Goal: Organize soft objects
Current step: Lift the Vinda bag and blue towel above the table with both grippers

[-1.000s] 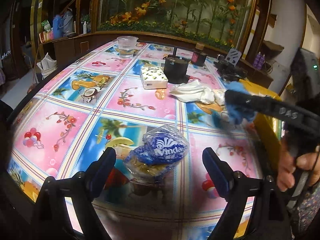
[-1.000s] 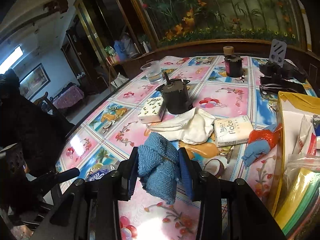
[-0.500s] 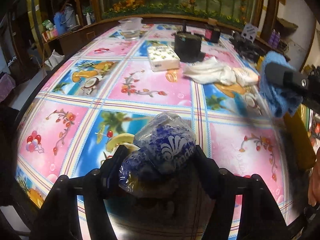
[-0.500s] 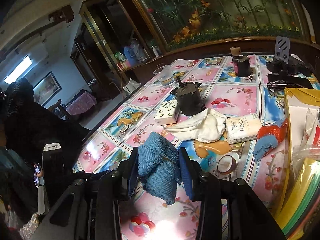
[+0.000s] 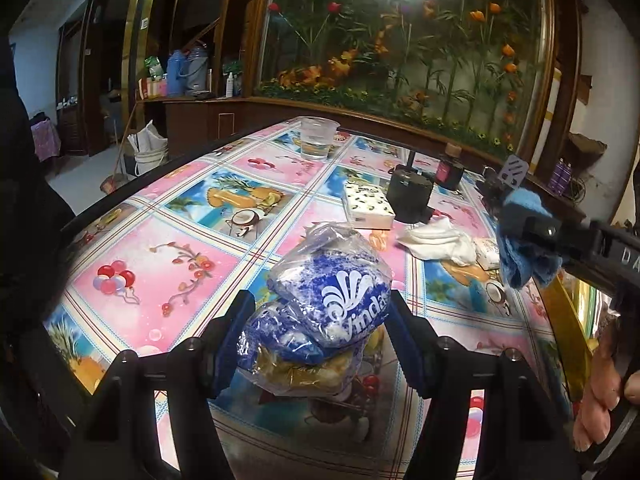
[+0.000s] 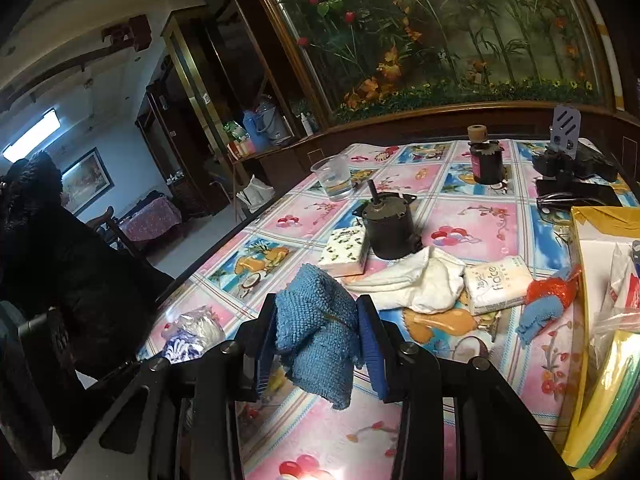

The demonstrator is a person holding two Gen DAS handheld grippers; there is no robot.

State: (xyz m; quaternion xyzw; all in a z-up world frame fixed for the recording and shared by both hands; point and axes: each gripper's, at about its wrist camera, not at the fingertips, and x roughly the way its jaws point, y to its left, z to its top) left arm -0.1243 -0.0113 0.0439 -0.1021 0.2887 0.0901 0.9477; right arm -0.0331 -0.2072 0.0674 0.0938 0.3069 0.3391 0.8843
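Observation:
My left gripper [image 5: 320, 340] is shut on a clear plastic bag of blue Vinda tissue packs [image 5: 324, 308] and holds it above the table. The bag also shows in the right wrist view [image 6: 192, 336]. My right gripper [image 6: 320, 344] is shut on a folded blue knitted cloth [image 6: 316, 332], held above the table; the cloth shows at the right in the left wrist view [image 5: 524, 240]. On the table lie a white towel [image 6: 420, 284], a white tissue pack [image 6: 496, 284], a patterned tissue pack [image 6: 344, 252] and a red-and-blue cloth [image 6: 544, 304].
A yellow box [image 6: 600, 220] with bags and papers stands at the table's right edge. A dark pot [image 6: 388, 228], a plastic cup of water [image 6: 332, 178], a dark jar [image 6: 486, 162] and black gear [image 6: 572, 164] stand further back. The tablecloth [image 6: 472, 232] is pink and blue.
My left gripper moved forward around the tissue bag, shut on it and lifted it. My right gripper kept hold of the blue cloth and rose slightly.

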